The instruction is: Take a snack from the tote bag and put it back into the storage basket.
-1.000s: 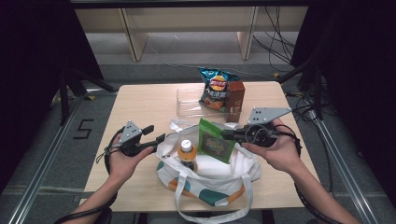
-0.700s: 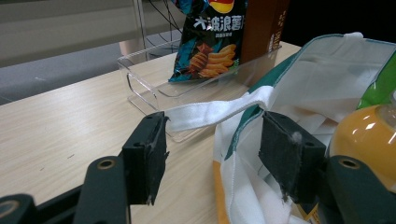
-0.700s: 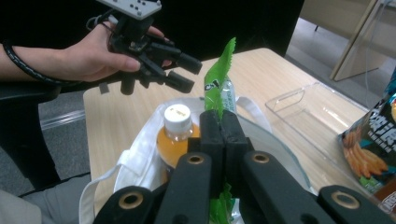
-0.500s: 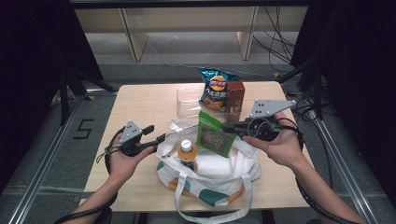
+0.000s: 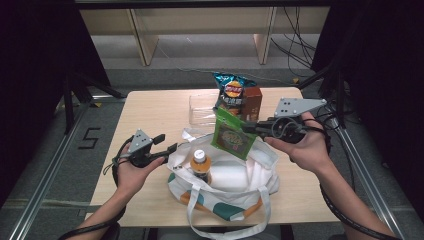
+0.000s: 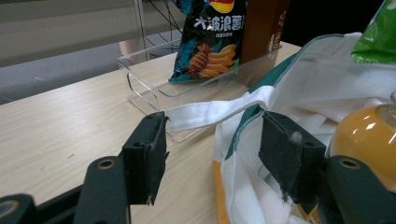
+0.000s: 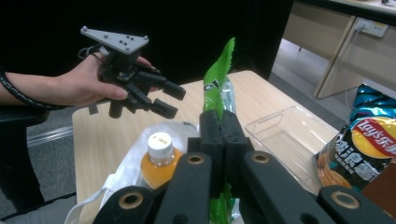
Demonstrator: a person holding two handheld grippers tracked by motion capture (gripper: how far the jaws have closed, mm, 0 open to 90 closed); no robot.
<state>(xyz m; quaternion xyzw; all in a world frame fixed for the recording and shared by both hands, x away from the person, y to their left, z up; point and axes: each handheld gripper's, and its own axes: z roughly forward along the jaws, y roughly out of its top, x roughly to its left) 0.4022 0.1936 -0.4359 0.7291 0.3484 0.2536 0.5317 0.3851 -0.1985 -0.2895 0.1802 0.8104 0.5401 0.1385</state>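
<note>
A green snack packet hangs above the open white tote bag, and my right gripper is shut on its right edge. In the right gripper view the jaws pinch the green packet upright. An orange juice bottle stands inside the bag. My left gripper is open at the bag's left rim. In the left gripper view the gripper straddles the bag's edge, with the white strap just beyond it, and grips nothing.
A clear tray sits at the table's far side and holds a blue chips bag and a brown box. Bare tabletop lies left of the tray and the bag. The bag's handles hang over the near table edge.
My right gripper has risen a little with the green packet, lifting it higher over the bag. The left gripper has stayed in place, open.
</note>
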